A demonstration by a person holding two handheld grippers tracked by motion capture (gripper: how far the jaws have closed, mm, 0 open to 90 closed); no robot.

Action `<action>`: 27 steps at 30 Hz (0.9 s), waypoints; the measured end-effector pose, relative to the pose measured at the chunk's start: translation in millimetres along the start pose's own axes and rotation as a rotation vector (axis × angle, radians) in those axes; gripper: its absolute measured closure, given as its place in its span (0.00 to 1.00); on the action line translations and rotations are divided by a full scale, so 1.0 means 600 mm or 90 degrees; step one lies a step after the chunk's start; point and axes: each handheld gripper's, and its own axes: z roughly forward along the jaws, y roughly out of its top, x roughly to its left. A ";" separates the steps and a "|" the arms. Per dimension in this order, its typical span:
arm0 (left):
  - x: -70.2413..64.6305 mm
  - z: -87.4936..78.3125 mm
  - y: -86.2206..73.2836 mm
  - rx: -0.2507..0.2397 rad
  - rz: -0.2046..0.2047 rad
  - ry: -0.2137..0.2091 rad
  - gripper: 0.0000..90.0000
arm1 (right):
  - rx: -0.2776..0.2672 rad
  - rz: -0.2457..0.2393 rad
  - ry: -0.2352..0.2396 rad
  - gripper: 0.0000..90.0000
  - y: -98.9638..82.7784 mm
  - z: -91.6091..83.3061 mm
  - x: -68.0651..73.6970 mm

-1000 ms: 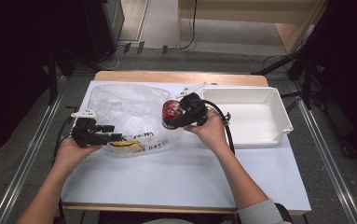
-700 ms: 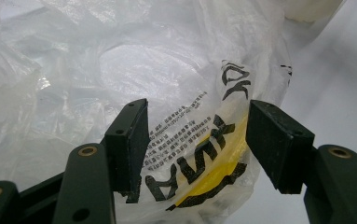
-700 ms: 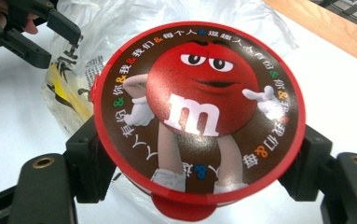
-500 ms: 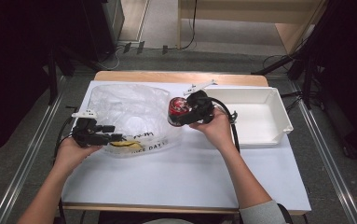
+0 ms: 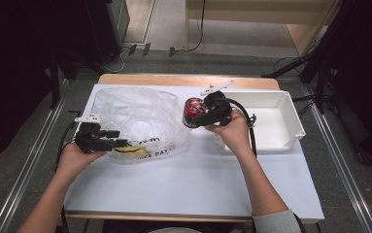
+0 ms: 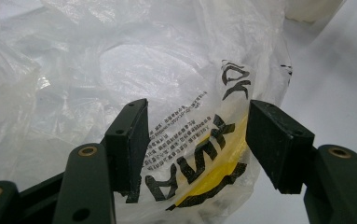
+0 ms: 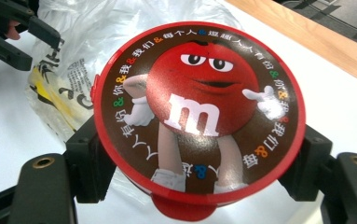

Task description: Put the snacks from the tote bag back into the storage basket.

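We have the red candy tub [image 7: 197, 114] clamped in the right gripper [image 5: 204, 115], aloft between plastic bag [image 5: 135, 116] and white bin [image 5: 290, 116] (probably bin-bound); left gripper [image 6: 197, 140], jaws parted, straddles the bag's near edge.

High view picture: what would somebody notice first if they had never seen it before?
Probably the round red candy tub with a cartoon candy character on its lid, clamped in the right gripper above the middle of the table. Next, the big crinkly clear plastic bag to its left, with the left gripper at its printed edge, jaws apart. A white tray sits on the right.
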 end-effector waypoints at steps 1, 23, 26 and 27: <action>0.000 0.000 0.000 0.000 0.000 0.000 0.45 | -0.003 -0.001 -0.002 0.29 -0.001 -0.001 -0.002; 0.000 0.000 0.000 0.002 0.003 0.001 0.45 | -0.016 0.029 -0.038 0.29 -0.015 -0.048 -0.043; 0.000 0.000 0.000 0.002 0.002 0.001 0.45 | -0.018 0.031 -0.044 0.29 -0.017 -0.055 -0.049; 0.000 0.000 0.000 0.002 0.001 0.002 0.45 | -0.019 0.031 -0.045 0.29 -0.018 -0.057 -0.050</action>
